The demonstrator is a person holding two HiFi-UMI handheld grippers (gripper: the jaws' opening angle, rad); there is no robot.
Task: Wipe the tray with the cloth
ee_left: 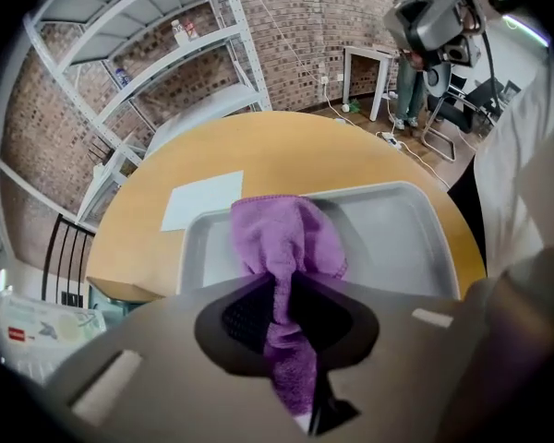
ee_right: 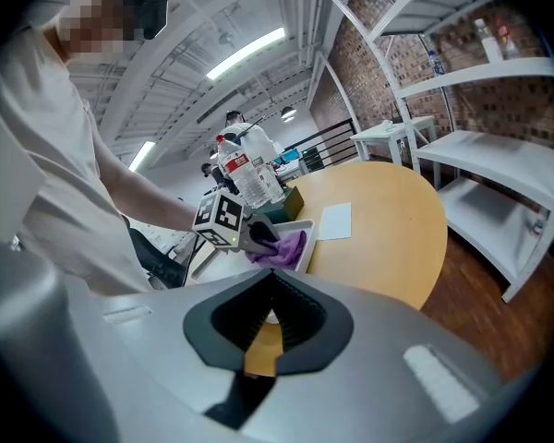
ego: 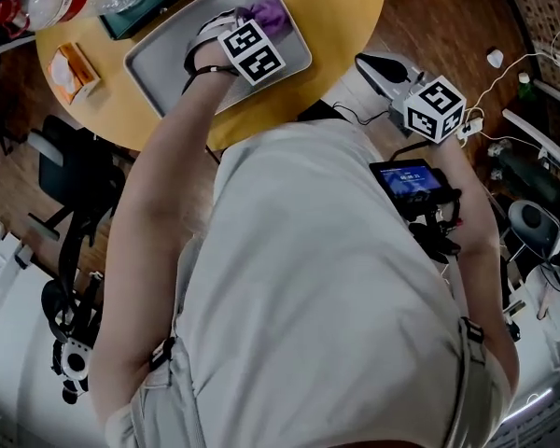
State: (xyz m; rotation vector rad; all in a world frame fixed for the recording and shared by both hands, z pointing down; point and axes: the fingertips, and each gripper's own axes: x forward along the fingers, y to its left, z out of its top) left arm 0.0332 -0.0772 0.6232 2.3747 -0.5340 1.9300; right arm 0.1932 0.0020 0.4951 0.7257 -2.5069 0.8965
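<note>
Filling the foreground, the person's pale shirt is taking up much of the head view. Beyond it, the left gripper is pointing steeply down, its jaws clenching a purple cloth that is spreading over the grey tray by its far rim. That tray is lying near the round table's edge. The right gripper is hanging off that edge, its jaws closed on nothing.
</note>
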